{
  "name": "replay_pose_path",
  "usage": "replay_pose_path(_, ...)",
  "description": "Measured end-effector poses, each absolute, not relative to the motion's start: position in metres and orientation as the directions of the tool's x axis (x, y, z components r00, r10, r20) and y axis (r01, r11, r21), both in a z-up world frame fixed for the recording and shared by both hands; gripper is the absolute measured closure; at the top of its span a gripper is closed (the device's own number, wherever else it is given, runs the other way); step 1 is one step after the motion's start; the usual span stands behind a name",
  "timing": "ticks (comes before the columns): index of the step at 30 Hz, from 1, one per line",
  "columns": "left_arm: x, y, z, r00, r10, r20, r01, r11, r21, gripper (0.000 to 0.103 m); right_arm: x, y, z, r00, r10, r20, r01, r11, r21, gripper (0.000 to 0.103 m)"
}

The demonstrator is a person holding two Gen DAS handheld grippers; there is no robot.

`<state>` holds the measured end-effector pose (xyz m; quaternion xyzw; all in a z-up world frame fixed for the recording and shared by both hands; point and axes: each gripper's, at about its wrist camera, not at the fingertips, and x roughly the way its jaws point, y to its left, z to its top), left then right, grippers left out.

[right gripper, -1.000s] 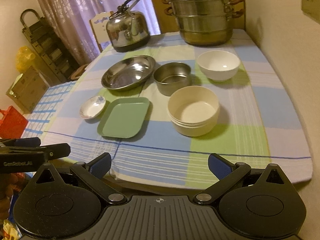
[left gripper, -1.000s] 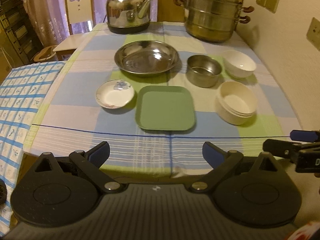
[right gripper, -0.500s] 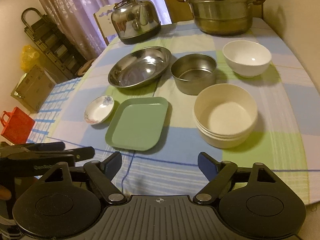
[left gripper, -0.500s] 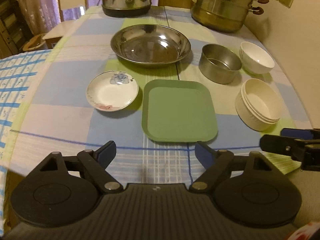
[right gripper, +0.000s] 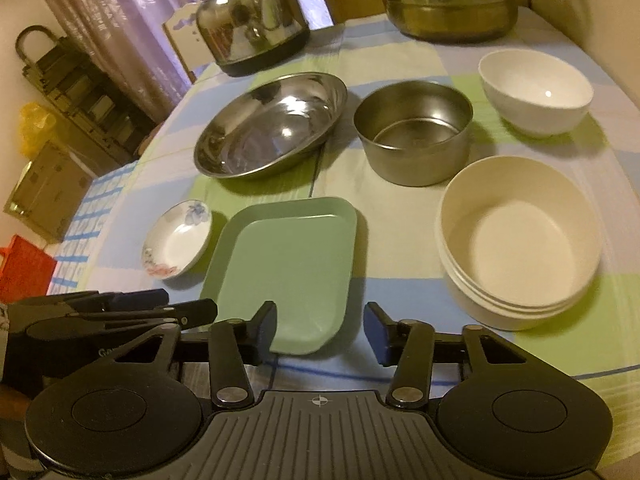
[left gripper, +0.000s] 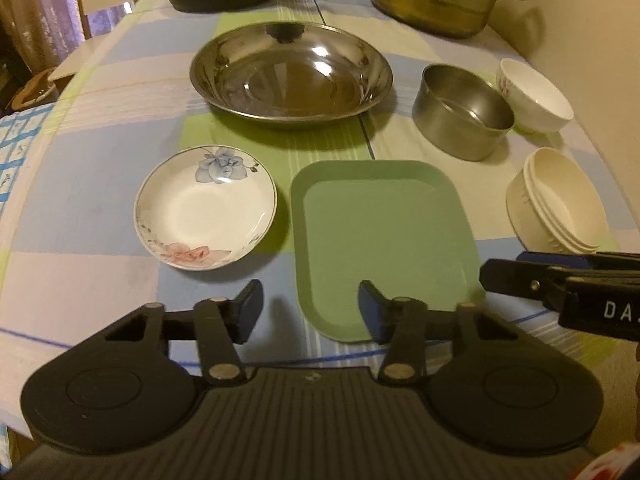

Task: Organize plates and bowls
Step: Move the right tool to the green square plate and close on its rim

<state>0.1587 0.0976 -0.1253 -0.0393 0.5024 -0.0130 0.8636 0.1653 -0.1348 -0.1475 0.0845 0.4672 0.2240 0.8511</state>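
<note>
Judged stage: approach, nothing yet lifted; the left gripper (left gripper: 310, 308) and right gripper (right gripper: 320, 330) both hover with fingers apart and empty at the near edge of the green square plate (left gripper: 380, 240), so the next move calls for choosing one dish and closing on its rim. From that plate, the steel plate (left gripper: 290, 72) lies at 12 o'clock, the stacked cream bowls (left gripper: 560, 200) at 3 o'clock, the steel bowl (left gripper: 464, 112) at 1 o'clock, and the flowered saucer (left gripper: 206, 206) just beside it at 9 o'clock. All sit upright, apart and unstacked save the cream bowls.
</note>
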Motion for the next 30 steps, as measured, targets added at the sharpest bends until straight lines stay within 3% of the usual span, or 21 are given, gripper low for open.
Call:
replay_pose_path(2, 0.164, 0.099, -0.129, 0.488, -0.069, -0.87, -0.012, 0.996, -0.085, 0.068, 0.169, -0.13, -0.151, 0.47, 0.447, -0.761, -0.295, 0.892, 0.342, 0.058)
replay_pose_path(5, 0.17, 0.102, -0.134, 0.478, -0.079, -0.875, -0.005, 0.996, -0.093, 0.068, 0.175, -0.126, -0.156, 0.474, 0.427, -0.77, -0.281, 0.902, 0.327, 0.061)
replay_pose_path(12, 0.181, 0.104, -0.141, 0.468, -0.093, -0.879, 0.008, 0.995, -0.101, 0.074, 0.188, -0.12, -0.168, 0.478, 0.383, -0.79, -0.249, 0.922, 0.296, 0.075)
replay_pose_path(21, 0.185, 0.104, -0.142, 0.471, -0.105, -0.876, 0.02, 0.994, -0.109, 0.089, 0.192, -0.116, -0.175, 0.46, 0.364, -0.81, -0.247, 0.929, 0.277, 0.091)
replay_pose_path(30, 0.186, 0.1, -0.141, 0.469, -0.103, -0.877, 0.024, 0.994, -0.104, 0.09, 0.195, -0.119, -0.172, 0.466, 0.356, -0.81, -0.249, 0.931, 0.266, 0.099)
